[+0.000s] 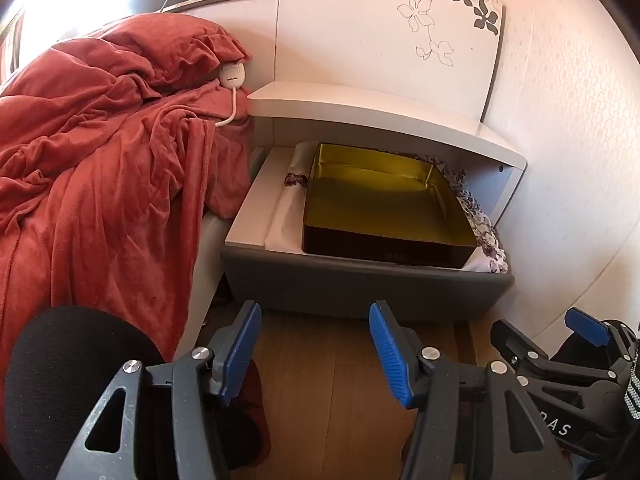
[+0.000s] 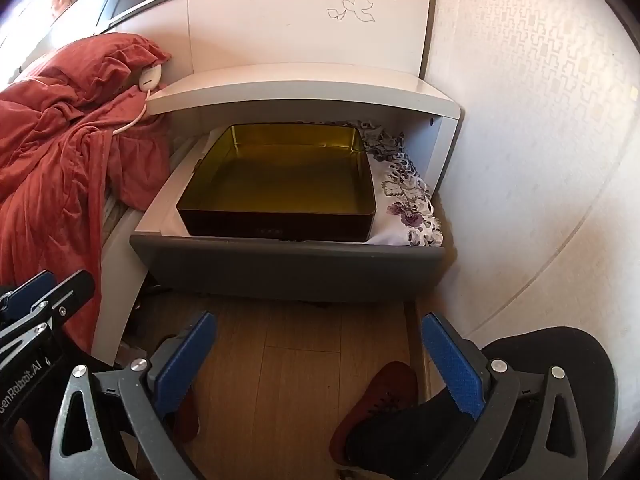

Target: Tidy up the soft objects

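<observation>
1. While both tools hang low over the wood floor (image 1: 340,380), the left gripper (image 1: 314,354) sits at the bottom centre of its own view, blue pads spread wide, nothing between them.
2. Right gripper (image 2: 316,368): bottom centre of its view, pads likewise spread apart and holding nothing. It also shows at the lower right edge of the left view; the left tool shows at the lower left edge of the right view.
3. Open drawer (image 2: 288,268) of a white nightstand (image 2: 304,92), mid-frame in both views, grey front facing the cameras.
4. Inside the drawer: a dark tin (image 2: 280,184) with a yellow-gold inner face, nothing visible in it. It rests on a white cloth with purple flower print (image 2: 408,200), which spreads out to the right of the tin and peeks out at its left side.
5. Red blanket (image 1: 92,184), rumpled, fills the left of both views and drapes down the bed edge, just beside the nightstand.
6. A red pillow (image 1: 176,48) lies at upper left, against the headboard.
7. White plug-like device with a cord (image 1: 232,76) lies between pillow and nightstand top, touching the red fabric.
8. Red shoe (image 2: 380,400) on the floor, lower right of the right view, with a dark trouser leg above it.
9. Flower-patterned panel (image 1: 400,28) behind the nightstand, upper centre.
</observation>
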Demonstrator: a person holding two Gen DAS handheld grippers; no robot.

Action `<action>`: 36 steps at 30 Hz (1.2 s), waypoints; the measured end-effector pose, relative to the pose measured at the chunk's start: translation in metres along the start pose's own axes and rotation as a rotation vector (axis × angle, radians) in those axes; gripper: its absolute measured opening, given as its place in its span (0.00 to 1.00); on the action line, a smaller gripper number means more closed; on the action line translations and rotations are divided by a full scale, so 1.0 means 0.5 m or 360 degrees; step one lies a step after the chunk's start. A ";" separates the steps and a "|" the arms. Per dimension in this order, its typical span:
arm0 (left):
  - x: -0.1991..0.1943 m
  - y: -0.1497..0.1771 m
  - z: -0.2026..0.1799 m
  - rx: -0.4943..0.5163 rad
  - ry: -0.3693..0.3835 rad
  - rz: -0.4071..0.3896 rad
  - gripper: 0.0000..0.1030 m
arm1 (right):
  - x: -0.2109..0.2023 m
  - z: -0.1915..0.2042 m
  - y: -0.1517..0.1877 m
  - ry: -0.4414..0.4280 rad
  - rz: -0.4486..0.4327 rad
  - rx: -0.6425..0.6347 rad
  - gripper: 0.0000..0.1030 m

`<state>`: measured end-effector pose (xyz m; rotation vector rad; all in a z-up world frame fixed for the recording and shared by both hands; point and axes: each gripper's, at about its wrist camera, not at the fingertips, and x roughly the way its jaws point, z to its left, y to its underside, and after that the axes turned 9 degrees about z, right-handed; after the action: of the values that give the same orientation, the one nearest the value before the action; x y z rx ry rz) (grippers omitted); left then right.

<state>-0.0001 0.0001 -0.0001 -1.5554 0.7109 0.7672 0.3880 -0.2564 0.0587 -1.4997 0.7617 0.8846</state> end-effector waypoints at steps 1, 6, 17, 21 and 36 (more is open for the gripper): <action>0.000 0.000 0.000 0.0000 0.0002 0.0001 0.56 | 0.000 0.000 0.000 0.0000 0.0001 0.0000 1.00; 0.001 0.004 -0.002 0.0003 -0.0003 -0.0003 0.56 | 0.000 0.001 0.001 0.0001 0.0000 -0.0004 1.00; 0.004 0.006 -0.002 -0.0005 0.0003 0.0007 0.56 | 0.002 0.004 0.004 0.0000 0.0003 -0.0010 1.00; 0.010 0.010 0.006 -0.0005 0.0001 0.0007 0.56 | 0.003 0.006 0.005 -0.0002 0.0005 -0.0011 1.00; 0.013 0.004 0.006 -0.0027 0.0014 -0.0050 0.56 | 0.008 0.006 0.003 -0.0018 0.0027 -0.0011 1.00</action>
<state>0.0020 0.0029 -0.0069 -1.5825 0.6865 0.7453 0.3884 -0.2535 0.0542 -1.4950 0.7651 0.9082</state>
